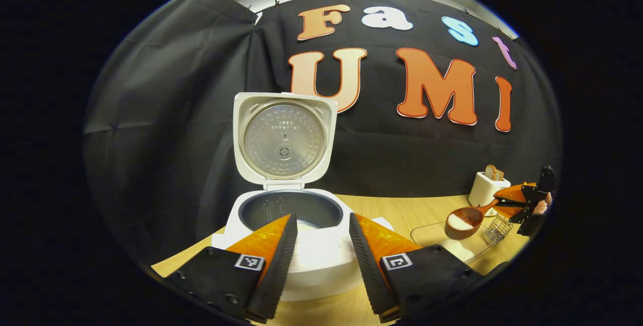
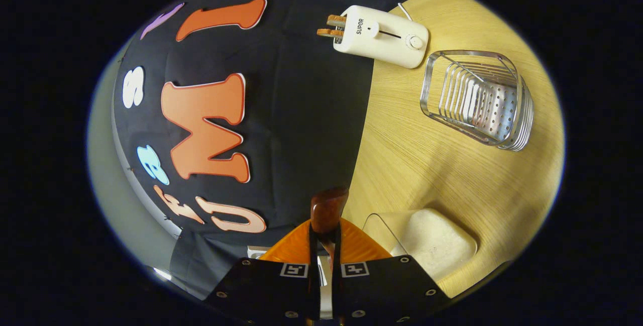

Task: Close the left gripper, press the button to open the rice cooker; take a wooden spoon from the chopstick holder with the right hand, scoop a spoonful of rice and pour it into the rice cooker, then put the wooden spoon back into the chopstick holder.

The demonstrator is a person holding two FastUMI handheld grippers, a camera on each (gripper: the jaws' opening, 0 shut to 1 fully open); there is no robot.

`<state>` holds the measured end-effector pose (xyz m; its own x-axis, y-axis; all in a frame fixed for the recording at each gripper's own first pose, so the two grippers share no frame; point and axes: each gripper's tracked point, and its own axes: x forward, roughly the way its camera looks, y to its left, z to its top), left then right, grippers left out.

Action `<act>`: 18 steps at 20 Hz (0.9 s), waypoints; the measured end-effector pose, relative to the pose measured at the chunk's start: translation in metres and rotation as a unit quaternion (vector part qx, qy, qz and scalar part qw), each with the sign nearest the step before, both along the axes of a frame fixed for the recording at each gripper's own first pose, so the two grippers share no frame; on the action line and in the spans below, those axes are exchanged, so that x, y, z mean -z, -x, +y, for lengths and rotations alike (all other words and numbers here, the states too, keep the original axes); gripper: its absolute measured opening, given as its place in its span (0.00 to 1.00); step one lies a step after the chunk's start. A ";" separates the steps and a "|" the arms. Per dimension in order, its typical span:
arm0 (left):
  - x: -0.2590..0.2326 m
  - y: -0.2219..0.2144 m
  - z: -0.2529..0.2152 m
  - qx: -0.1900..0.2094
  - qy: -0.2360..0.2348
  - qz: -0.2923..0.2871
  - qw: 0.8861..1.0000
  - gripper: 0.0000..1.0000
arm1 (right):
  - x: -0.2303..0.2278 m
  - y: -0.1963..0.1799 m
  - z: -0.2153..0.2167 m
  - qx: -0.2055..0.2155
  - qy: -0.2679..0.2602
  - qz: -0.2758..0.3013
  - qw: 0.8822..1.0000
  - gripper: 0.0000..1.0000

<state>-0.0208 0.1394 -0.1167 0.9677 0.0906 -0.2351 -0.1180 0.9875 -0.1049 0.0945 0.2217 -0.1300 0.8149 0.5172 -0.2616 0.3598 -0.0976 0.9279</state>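
Wooden spoon [image 1: 464, 221] rice-filled, toaster [image 1: 487, 188] behind, rice cooker [image 1: 296, 215] open.

A white toaster [image 2: 380, 36] stands at the back edge of the wooden desk [image 2: 432, 165], against the black cloth wall [image 2: 301, 115], with two slices of toast [image 2: 331, 25] sticking out of its slots. In the left gripper view the toaster [image 1: 486, 189] sits at the desk's far right.

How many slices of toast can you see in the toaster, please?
2: both stand side by side in the toaster slots, one slice beside the other; their lower parts are hidden inside.
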 end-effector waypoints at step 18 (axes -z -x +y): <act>-0.001 0.017 0.032 -0.025 -0.008 -0.017 1.000 0.88 | -0.110 -0.043 0.068 -0.006 -0.113 -0.038 0.993 0.09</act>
